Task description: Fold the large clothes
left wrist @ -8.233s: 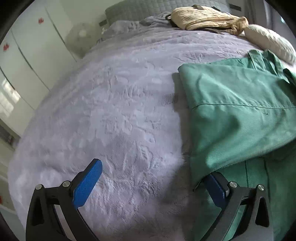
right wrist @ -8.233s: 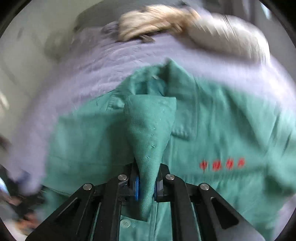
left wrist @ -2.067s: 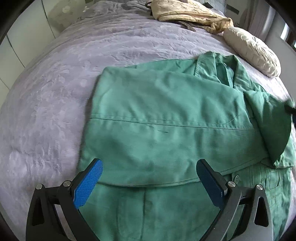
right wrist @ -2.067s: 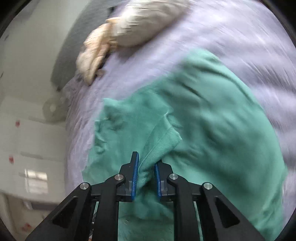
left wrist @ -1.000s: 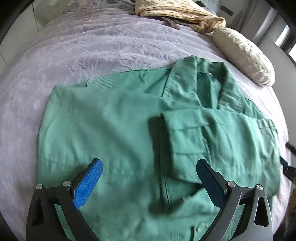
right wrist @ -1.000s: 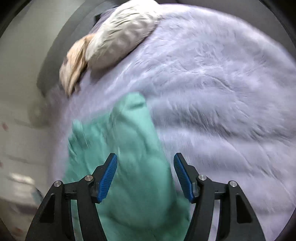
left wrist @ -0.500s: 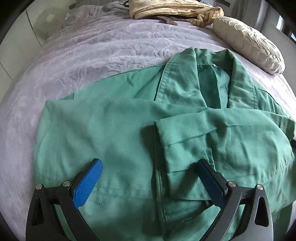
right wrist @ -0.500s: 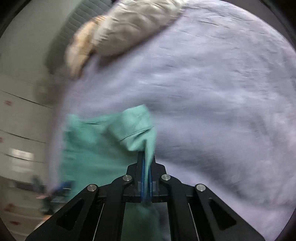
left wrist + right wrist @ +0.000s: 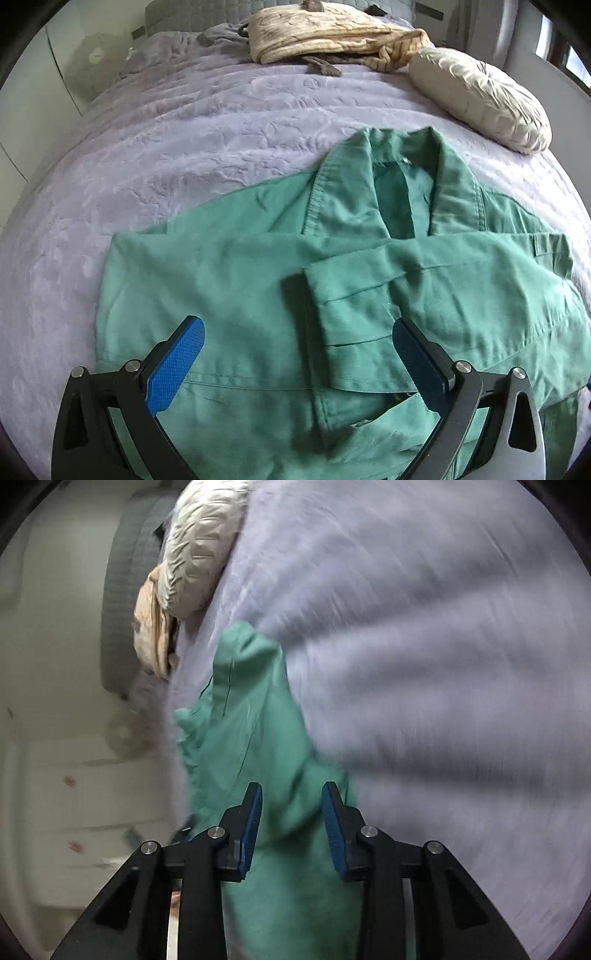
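Left wrist view: my left tool [image 9: 293, 363] hung wide open, empty, over the green jacket [image 9: 229, 280].
Right tool [image 9: 291, 821]: jaws just parted, cloth loose between them.
Next: I'd flatten the sleeve [image 9: 369, 306] at 3 o'clock.

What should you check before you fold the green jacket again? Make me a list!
1. Left gripper open and empty: ok.
2. Right gripper let go of the cloth: ok, its jaws have just been opening and the pads stand off the fabric between them.
3. Green jacket lying on the purple bedspread: ok.
4. Sleeve cuff folded across the front: ok.
5. Bottom hem flat: cannot tell, out of view.
6. Cream pillow clear of jacket: ok.
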{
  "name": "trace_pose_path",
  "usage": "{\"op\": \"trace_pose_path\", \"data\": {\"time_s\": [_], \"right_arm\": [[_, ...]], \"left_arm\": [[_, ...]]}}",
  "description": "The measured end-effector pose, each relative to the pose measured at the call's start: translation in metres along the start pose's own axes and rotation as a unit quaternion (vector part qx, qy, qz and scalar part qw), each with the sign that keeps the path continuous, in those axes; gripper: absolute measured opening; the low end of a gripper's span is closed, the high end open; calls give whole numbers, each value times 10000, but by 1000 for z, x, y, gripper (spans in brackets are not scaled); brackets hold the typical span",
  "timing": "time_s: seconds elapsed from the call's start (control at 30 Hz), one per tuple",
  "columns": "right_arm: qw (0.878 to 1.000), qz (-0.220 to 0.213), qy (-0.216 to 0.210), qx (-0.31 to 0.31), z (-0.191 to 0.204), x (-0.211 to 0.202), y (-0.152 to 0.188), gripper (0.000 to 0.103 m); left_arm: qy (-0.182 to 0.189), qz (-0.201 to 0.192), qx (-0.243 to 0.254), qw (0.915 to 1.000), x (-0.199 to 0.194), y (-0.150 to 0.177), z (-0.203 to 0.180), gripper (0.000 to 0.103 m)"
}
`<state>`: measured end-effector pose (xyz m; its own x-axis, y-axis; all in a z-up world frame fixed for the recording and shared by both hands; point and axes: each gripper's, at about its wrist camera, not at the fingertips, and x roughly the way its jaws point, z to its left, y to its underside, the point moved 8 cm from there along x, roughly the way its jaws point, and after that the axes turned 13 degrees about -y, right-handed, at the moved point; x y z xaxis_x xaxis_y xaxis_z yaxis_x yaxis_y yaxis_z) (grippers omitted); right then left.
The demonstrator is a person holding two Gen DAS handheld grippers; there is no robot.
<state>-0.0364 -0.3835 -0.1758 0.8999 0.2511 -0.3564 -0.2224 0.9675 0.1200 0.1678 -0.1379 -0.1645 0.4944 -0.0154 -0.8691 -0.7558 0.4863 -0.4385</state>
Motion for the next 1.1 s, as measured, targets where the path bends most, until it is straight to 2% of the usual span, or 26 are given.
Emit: {"op": "trace_pose_path", "data": {"time_s": [0.07, 0.1, 0.13, 0.17, 0.2, 0.3, 0.4, 0.47, 0.6, 0.67, 0.73, 0.8, 0.83, 0.87, 0.97, 1.1], "right_arm": [[9995, -134, -88, 273, -12, 2, -2, 31], [9990, -221, -152, 365, -17, 3, -3, 11], [9988, -295, -2, 381, -22, 6, -6, 2], [9981, -399, 338, 326, -28, 4, -8, 2], [9971, -469, 520, 290, -33, 3, -7, 2], [9965, -422, 680, 252, -40, 0, 2, 2], [9933, -298, 1090, -243, -26, -9, 8, 4], [9886, -257, 1357, -604, -13, -15, 10, 7], [9744, -216, 1534, -1629, 30, -12, 11, 7], [9636, -87, 1631, -2118, 47, 2, 15, 7], [9527, 86, 1834, -2420, 50, 19, 17, 7], [9452, 284, 2084, -2496, 36, 39, 14, 7], [9399, 384, 2382, -2418, 21, 46, 10, 7], [9399, 460, 2476, -2306, 10, 51, 5, 4], [9495, 438, 2210, -2184, 1, 44, 1, 2], [9473, 417, 2279, -2211, 6, 29, 4, 4]], "left_arm": [[-11, 44, 3, 10000, 3, 2, -4, 102], [-67, 43, 35, 10000, 5, 3, -6, 102], [-214, 40, 125, 9997, 9, 6, -7, 102], [-408, 76, 238, 9989, 16, 9, -6, 102], [-438, 110, 274, 9986, 19, 12, -5, 102], [-314, 247, 92, 9992, 19, 16, 8, 102], [-307, 237, 45, 9992, 8, 18, 23, 102], [-139, 226, 6, 9996, -3, 21, 32, 102], [210, 217, 136, 9995, -22, 33, 28, 102], [202, 264, 192, 9993, -18, 38, 21, 102], [75, 493, 233, 9985, -2, 53, 15, 102], [129, 637, 162, 9978, 7, 63, 13, 102], [222, 647, 71, 9976, 8, 66, 15, 102], [258, 637, 39, 9976, 7, 66, 17, 102], [50, 554, 129, 9984, 2, 67, 28, 102], [-426, 629, 145, 9970, 2, 72, 53, 102]]}}
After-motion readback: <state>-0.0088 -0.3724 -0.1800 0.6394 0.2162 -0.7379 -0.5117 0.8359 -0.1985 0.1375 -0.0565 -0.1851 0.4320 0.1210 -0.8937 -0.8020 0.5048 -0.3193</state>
